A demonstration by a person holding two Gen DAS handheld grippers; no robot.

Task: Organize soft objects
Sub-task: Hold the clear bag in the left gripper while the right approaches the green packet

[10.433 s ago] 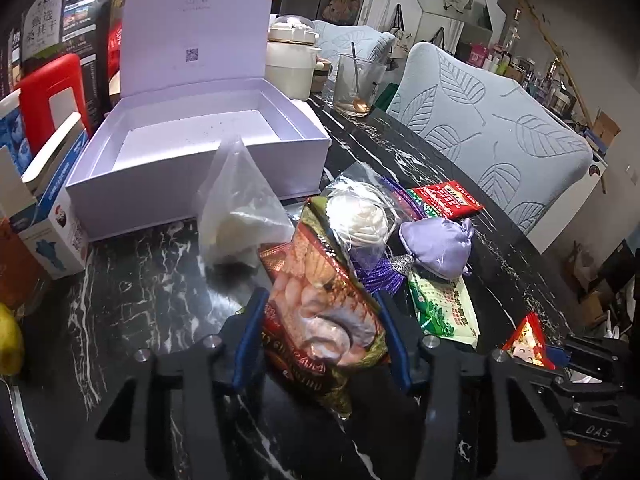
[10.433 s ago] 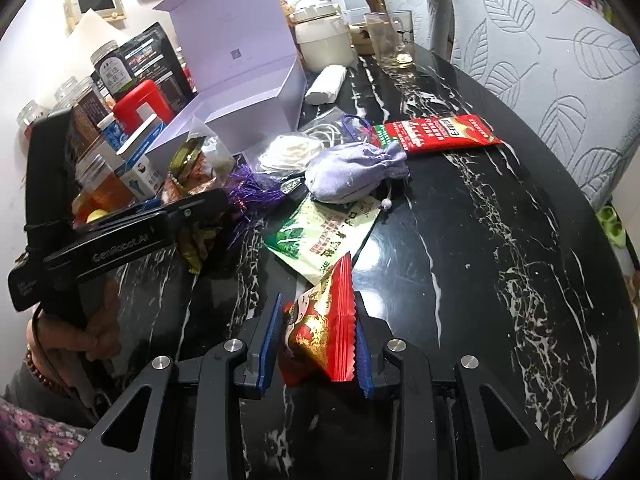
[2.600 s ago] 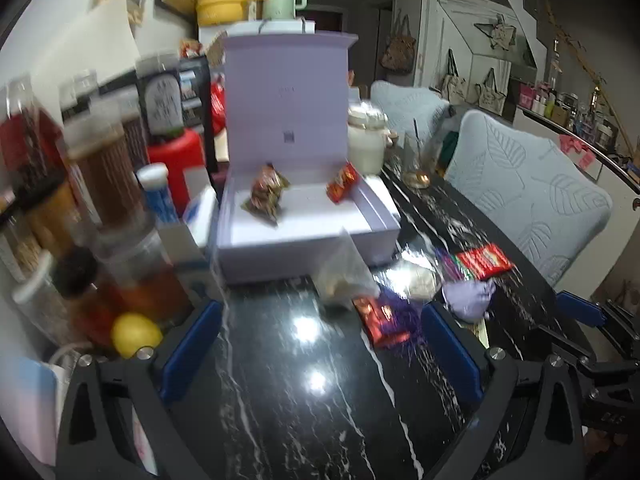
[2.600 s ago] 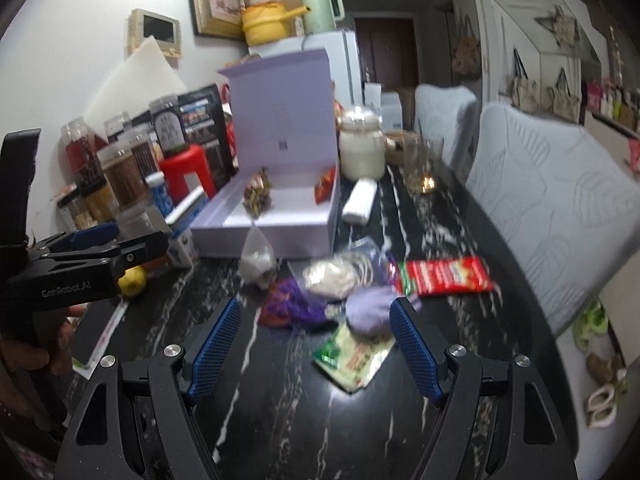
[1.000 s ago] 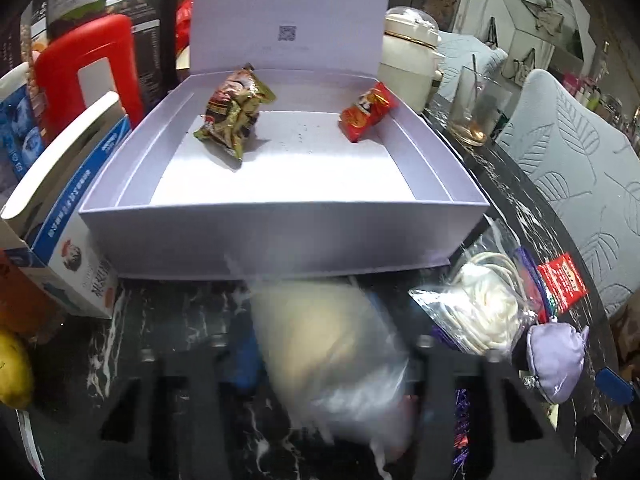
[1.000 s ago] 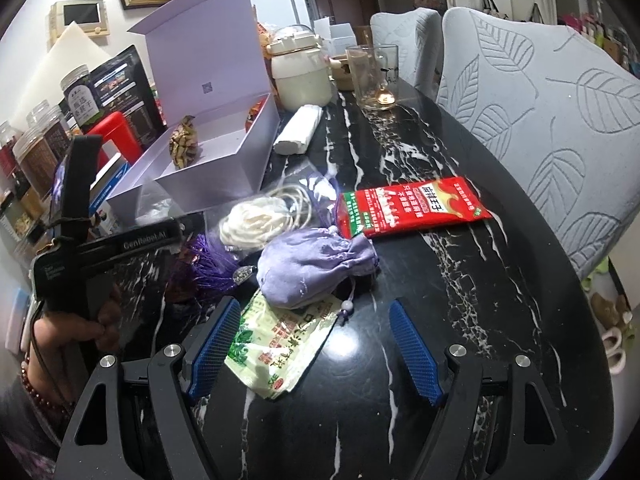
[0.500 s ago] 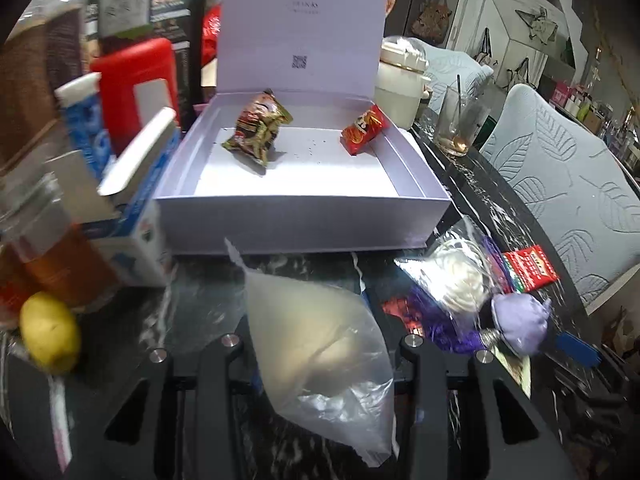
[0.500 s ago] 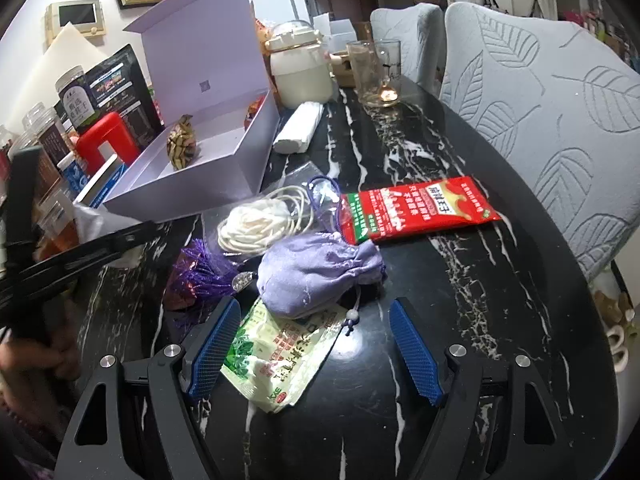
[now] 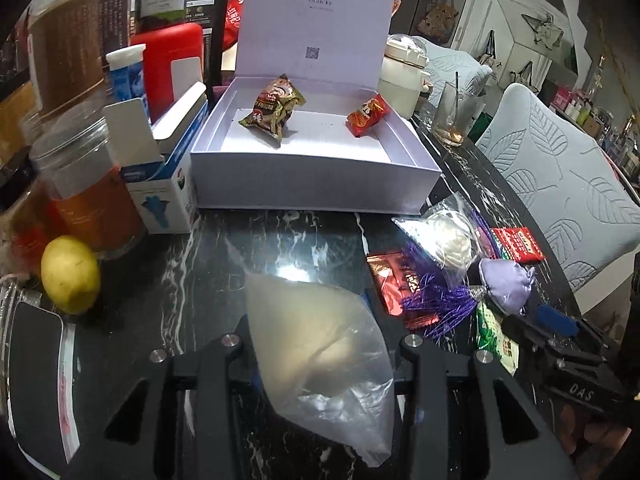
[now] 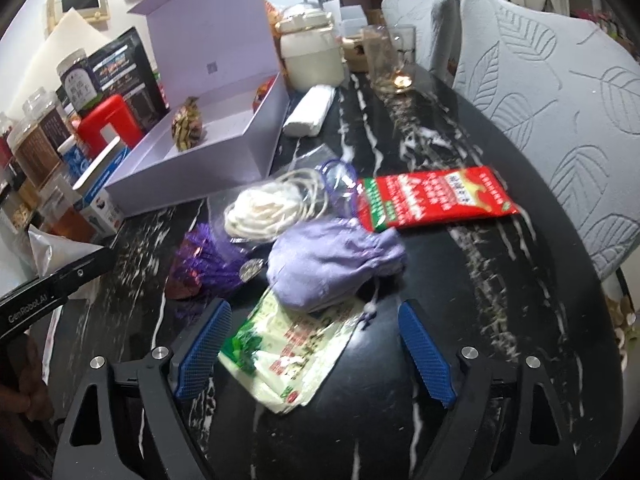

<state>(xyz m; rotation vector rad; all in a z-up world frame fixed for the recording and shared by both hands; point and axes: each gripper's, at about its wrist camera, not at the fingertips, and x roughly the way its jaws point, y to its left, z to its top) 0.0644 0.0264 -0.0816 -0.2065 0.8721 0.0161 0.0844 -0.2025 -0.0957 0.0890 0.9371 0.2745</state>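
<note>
My left gripper (image 9: 320, 354) is shut on a clear plastic bag (image 9: 320, 352) with something pale inside, held above the black marble table in front of the open lilac box (image 9: 312, 184). The box holds a brown snack pack (image 9: 272, 114) and a small red pack (image 9: 368, 114). My right gripper (image 10: 314, 350) is open and empty, low over a green-and-white packet (image 10: 286, 350), with a lilac drawstring pouch (image 10: 332, 262) just ahead of its jaws. A bagged white item (image 10: 268, 208), a purple tassel (image 10: 208, 260) and a long red packet (image 10: 432, 196) lie nearby.
Jars (image 9: 76, 184), a lemon (image 9: 70, 274), a blue-white carton (image 9: 164, 168) and a red container (image 9: 172, 62) crowd the left side. A white pot (image 10: 312, 56), a glass (image 10: 390, 60) and a white roll (image 10: 310, 110) stand behind. Leaf-pattern chairs (image 10: 552, 100) line the right table edge.
My left gripper closed on the clear bag and lifted it back from the box front. My right gripper moved lower and closer over the green packet and pouch, still open.
</note>
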